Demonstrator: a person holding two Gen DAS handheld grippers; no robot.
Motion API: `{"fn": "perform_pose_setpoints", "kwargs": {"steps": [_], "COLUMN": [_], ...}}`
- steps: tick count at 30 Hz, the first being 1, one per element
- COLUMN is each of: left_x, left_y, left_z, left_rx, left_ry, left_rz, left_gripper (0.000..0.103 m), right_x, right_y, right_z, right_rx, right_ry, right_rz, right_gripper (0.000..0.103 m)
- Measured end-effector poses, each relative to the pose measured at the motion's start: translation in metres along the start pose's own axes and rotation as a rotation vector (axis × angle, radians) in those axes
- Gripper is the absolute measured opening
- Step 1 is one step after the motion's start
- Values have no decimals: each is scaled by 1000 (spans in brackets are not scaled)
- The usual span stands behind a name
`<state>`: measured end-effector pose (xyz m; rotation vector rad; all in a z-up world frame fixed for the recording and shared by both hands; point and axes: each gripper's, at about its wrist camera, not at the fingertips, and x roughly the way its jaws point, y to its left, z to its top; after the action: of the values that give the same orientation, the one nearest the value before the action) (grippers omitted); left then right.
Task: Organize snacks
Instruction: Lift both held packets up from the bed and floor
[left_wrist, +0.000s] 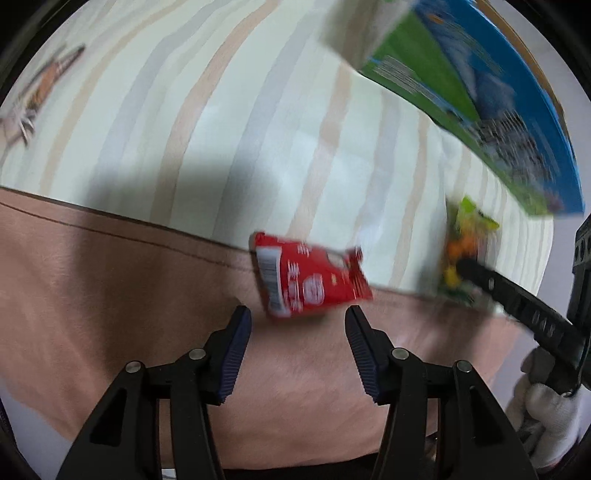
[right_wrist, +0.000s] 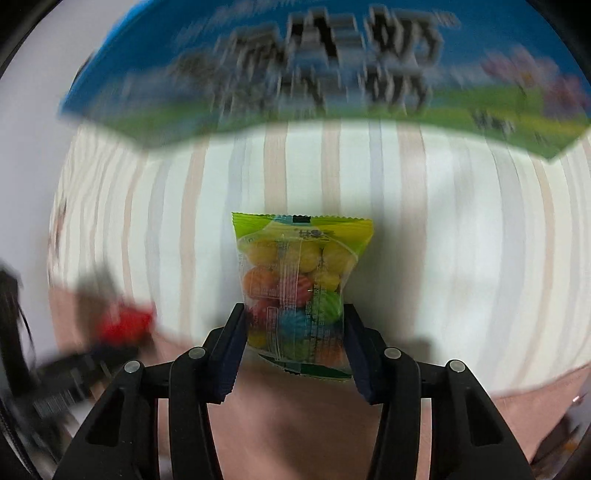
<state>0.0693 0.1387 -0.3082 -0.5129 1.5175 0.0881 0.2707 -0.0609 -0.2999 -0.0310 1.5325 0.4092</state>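
Observation:
A red snack packet (left_wrist: 310, 280) lies tilted just beyond the tips of my left gripper (left_wrist: 299, 314), over the seam between striped cloth and tan fabric. The left pads stand apart and do not press on it. My right gripper (right_wrist: 295, 314) is shut on a clear green-topped packet of coloured candy balls (right_wrist: 299, 280), pinched at its lower sides and held above the striped cloth. In the left wrist view the candy packet (left_wrist: 465, 251) shows at the right with a black finger (left_wrist: 517, 306) on it. The red packet (right_wrist: 125, 325) is a blur at the left of the right wrist view.
A large blue-and-green printed box (right_wrist: 314, 66) stands along the far side, also seen as the box (left_wrist: 480, 110) at upper right. Striped cream cloth (left_wrist: 221, 129) covers the surface, with tan fabric (left_wrist: 110, 295) nearer me. A white-gloved hand (left_wrist: 546, 417) holds the right gripper.

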Motion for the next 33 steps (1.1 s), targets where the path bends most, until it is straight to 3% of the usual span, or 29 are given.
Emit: {"fn": "perform_pose_setpoints", "kwargs": {"steps": [5,8,11,16,18,21,26,31,33], "left_x": [-14,-9,0,18,30,37,34,24,29], "left_y": [-32,-54,-69,-75,-86,-89,-73,-41,-42], "left_z": [-20,-17,-4,51,56,65,66,36,27], "left_rx": [114,198,248,321,346,353,306,227,220], "left_ry": [-74,-85,-56,5,12,9,-3,26,34], "left_rz": [82,153,166,216,239,231,194,58,41], "left_gripper": [51,51,51,51,51,50,44,43,43], "right_x": [2,6,9,16,17,22,19,17,18], "right_y": [-1,-5,-3,-2,-2,5,-8,-11,-12], "right_z": [-42,-49,-45,-41,-40,-35,-42,-51,-57], "right_rx": [-58,-9,34,43,46,60,45,28,21], "right_ry": [94,110,106,105,105,103,94,130,141], "right_rz": [-13,4,11,-6,-3,11,1,46,50], "right_gripper": [54,58,64,65,65,65,55,52,52]}}
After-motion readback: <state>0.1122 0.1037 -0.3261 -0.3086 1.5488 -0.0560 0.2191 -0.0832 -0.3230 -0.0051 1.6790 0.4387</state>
